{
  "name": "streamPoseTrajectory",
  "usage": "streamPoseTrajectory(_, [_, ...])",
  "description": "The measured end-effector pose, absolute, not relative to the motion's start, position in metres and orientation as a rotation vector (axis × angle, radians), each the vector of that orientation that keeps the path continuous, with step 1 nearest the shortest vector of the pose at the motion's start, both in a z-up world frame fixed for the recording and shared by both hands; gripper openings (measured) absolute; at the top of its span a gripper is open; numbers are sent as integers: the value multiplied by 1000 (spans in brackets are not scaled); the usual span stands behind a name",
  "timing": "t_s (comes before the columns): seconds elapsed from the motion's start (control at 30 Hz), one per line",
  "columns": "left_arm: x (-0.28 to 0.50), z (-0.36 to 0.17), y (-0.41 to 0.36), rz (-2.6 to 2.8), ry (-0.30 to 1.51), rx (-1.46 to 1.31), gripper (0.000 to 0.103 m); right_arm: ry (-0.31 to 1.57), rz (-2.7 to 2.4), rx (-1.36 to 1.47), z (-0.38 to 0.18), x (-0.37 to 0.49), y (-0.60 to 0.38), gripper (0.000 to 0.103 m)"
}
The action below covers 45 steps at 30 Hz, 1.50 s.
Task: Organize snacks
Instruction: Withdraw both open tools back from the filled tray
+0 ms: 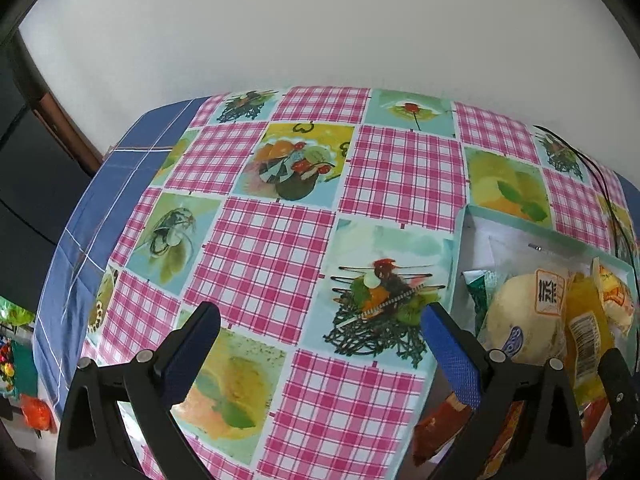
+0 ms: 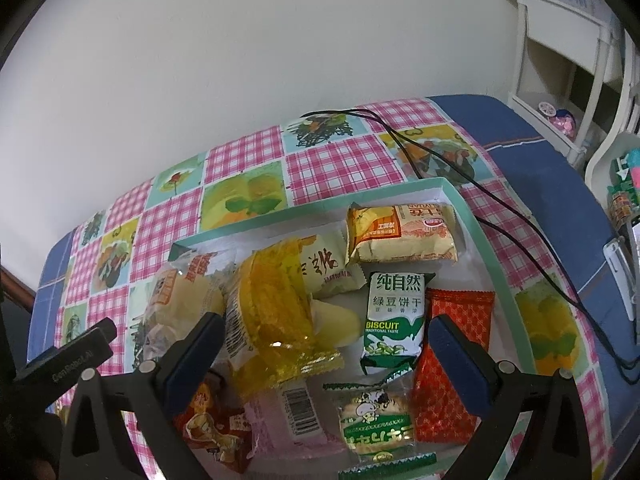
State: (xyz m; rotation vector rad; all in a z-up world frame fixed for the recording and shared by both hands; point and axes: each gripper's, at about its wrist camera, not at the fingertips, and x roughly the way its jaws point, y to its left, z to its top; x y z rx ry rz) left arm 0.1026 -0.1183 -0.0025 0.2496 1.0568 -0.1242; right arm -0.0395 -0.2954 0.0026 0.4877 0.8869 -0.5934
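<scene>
A shallow white box with a teal rim (image 2: 476,216) lies on the table and holds several snack packs: a yellow-orange pack (image 2: 400,234), a clear yellow pack (image 2: 276,300), a green biscuit pack (image 2: 394,316), a red pack (image 2: 452,364) and a pale bun (image 2: 180,300). My right gripper (image 2: 324,336) hovers open over the box, nothing between its fingers. My left gripper (image 1: 320,320) stands open above the bare tablecloth, left of the box (image 1: 464,236). The bun (image 1: 524,312) and other packs show at the right edge of the left wrist view.
A patterned pink-check tablecloth (image 1: 280,240) covers a blue-clothed table against a white wall. A black cable (image 2: 500,228) runs past the box's far and right sides. White shelving (image 2: 560,60) stands to the right. The other gripper's body (image 2: 68,356) shows at the left.
</scene>
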Motion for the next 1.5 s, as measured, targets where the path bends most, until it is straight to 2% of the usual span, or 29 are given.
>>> streamPoseTrajectory(0.63, [77,5,-75,-135,999,231,101,902,-562,415,4,-53,-252,103])
streamPoseTrajectory(1.5, [43,-12,-38,-114,1118,171,101,967,-520,343,-8,-78,-209,103])
